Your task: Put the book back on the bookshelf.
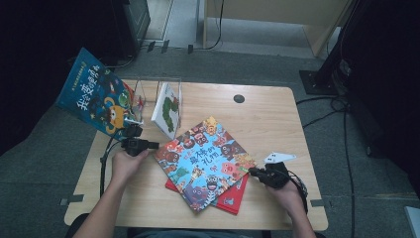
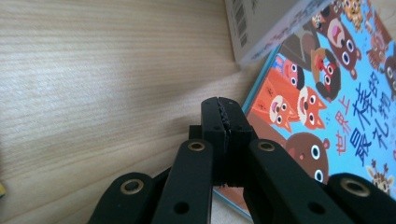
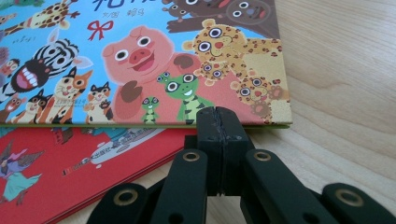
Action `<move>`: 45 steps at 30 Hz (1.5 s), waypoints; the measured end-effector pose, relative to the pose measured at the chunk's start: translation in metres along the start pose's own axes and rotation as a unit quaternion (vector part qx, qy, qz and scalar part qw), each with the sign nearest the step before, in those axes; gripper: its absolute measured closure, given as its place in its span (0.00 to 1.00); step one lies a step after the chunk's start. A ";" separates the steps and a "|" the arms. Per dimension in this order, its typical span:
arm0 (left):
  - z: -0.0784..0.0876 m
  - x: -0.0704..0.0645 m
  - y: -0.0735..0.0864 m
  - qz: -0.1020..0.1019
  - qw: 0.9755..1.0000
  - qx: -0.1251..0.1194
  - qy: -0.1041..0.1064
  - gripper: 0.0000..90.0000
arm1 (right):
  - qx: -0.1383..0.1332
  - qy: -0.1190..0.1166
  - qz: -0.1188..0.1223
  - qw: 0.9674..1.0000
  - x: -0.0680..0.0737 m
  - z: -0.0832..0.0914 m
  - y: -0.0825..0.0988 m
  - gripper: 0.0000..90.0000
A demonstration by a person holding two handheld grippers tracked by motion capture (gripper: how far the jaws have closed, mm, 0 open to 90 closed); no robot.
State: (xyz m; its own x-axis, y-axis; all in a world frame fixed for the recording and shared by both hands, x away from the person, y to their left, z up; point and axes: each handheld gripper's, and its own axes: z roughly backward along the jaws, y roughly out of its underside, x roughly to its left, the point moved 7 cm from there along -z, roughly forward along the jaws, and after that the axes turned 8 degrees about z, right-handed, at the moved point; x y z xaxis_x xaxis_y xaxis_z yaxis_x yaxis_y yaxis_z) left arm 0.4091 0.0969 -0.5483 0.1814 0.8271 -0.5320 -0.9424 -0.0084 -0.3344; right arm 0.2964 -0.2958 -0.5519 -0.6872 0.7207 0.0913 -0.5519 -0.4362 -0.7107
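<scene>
Forearms and hands entered the high view from six o'clock, each hand carrying a set of tongs. Left tongs [image 1: 154, 145] lay at about nine o'clock of the animal picture book [image 1: 205, 161], jaws pressed together with nothing between them, tip at the book's left edge; the left gripper view showed the closed tongs [image 2: 225, 122] over bare wood with the book's blue cover [image 2: 327, 107] just beside them. Right tongs [image 1: 251, 171] sat at about three o'clock of the same book, jaws likewise together and empty, tip at the book's right edge; in the right gripper view the closed tongs [image 3: 220, 126] met the cover's near edge below the green frog, whether touching could not be told. Animal picture book lay flat and askew near the middle of the wooden bench [image 1: 267, 119], resting on a red book [image 1: 229, 199] that stuck out at five o'clock. White book [image 1: 167, 110] stood upright in a clear stand [image 1: 148, 89] at eleven o'clock. Dark blue book [image 1: 94, 94] leaned tilted off the bench's ten o'clock corner. Round grommet [image 1: 238, 98] sat near the far edge.
</scene>
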 end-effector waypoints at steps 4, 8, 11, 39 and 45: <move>0.000 -0.002 0.004 -0.006 1.000 0.007 -0.005 1.00 | -0.002 0.003 -0.007 1.000 -0.003 0.000 -0.001 1.00; 0.002 -0.003 0.009 -0.006 1.000 0.012 -0.001 1.00 | -0.003 0.005 -0.020 1.000 -0.007 -0.001 -0.001 1.00; 0.003 -0.004 0.013 -0.009 1.000 0.016 -0.002 1.00 | -0.007 0.006 -0.029 1.000 -0.011 -0.002 -0.002 1.00; 0.004 -0.027 0.050 -0.049 0.997 0.057 -0.005 1.00 | -0.018 0.038 -0.070 0.997 -0.039 -0.012 -0.019 1.00; 0.005 -0.034 0.061 -0.057 0.996 0.065 -0.005 1.00 | -0.020 0.041 -0.078 0.996 -0.047 -0.015 -0.023 1.00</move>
State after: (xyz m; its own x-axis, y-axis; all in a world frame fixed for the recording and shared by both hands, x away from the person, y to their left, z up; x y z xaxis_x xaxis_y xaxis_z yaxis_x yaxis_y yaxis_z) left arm 0.3443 0.0710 -0.5468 0.2878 0.8239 -0.4883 -0.9443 0.1590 -0.2882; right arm 0.3483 -0.3110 -0.5506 -0.5534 0.8200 0.1463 -0.6286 -0.2958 -0.7193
